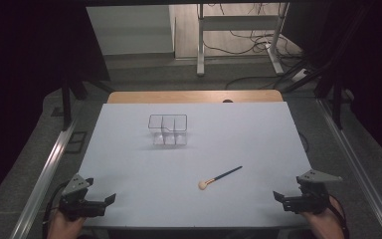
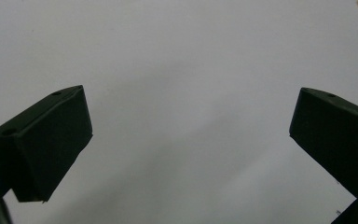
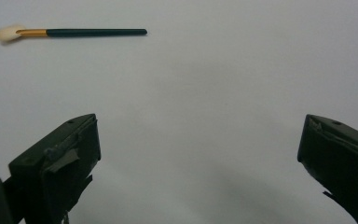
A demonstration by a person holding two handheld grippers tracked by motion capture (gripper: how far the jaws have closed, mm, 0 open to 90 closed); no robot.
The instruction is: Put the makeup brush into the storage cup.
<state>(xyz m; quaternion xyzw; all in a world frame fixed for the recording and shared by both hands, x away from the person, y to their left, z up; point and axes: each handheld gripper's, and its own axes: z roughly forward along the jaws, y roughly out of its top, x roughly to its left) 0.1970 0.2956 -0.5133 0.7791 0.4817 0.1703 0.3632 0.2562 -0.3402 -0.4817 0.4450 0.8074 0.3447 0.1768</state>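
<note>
Nearest the high view's camera, two hands enter from the bottom edge, each holding a gripper at a near corner of the white table (image 1: 129, 164). Left gripper (image 1: 110, 198): sits at the near left corner, topped by a grey three-cornered plate, pointing toward the table's middle; jaws wide apart, nothing between them. In the left gripper view (image 2: 191, 119) the two black jaws frame bare white surface, and a pale tip shows at the upper right corner. Right gripper (image 1: 277, 196): sits at the near right corner, mirroring the left, pointing inward; jaws likewise spread wide and empty. In the right gripper view (image 3: 198, 135) the jaws stand over bare table.

Brush (image 1: 221, 177): lies flat on the table, right of centre, between the two grippers and closer to the right one, yet well apart from both. Its pale head points toward the near left, its dark handle toward the far right; a gold ferrule joins them, seen in the right gripper view (image 3: 72, 32).

Clear bin (image 1: 167, 129): a transparent divided container, upright, beyond the brush toward the far left of centre, well apart from it. Contents cannot be told.
</note>
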